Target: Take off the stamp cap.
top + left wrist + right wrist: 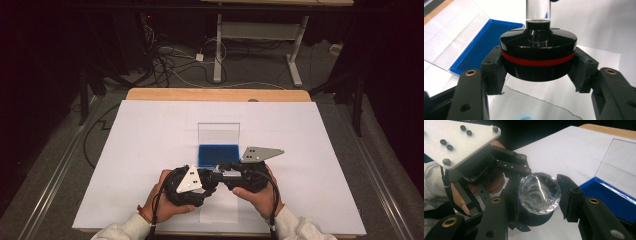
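Black pads of the left tongs (537, 75) press both sides of the stamp (538, 57), a round black base with a red band, held clear above the paper (554, 100). Its clear handle (540, 192) rises from the base, and the right tongs (539, 197) stand either side of the faceted knob at its top. On one side the pad looks to be against the glassy knob; on the other a sliver of gap seems to remain, so I cannot tell whether they truly hold it.

In the high view both hands meet near the front of the surface (150, 150), left tongs (192, 186) and right tongs (225, 172) almost touching, just in front of the open ink pad (218, 154) with its clear lid (218, 134) upright.

Risks, as I judge them: the knob is smooth and faceted, so a light pinch could slide off it. If the left tongs let go before the right ones bite, the stamp would drop face down and smear the paper, where a faint blue mark (526, 117) already shows. Pulling the two ends against each other could twist the handle in the base. The lid stands close by, and a swing forward might knock it.
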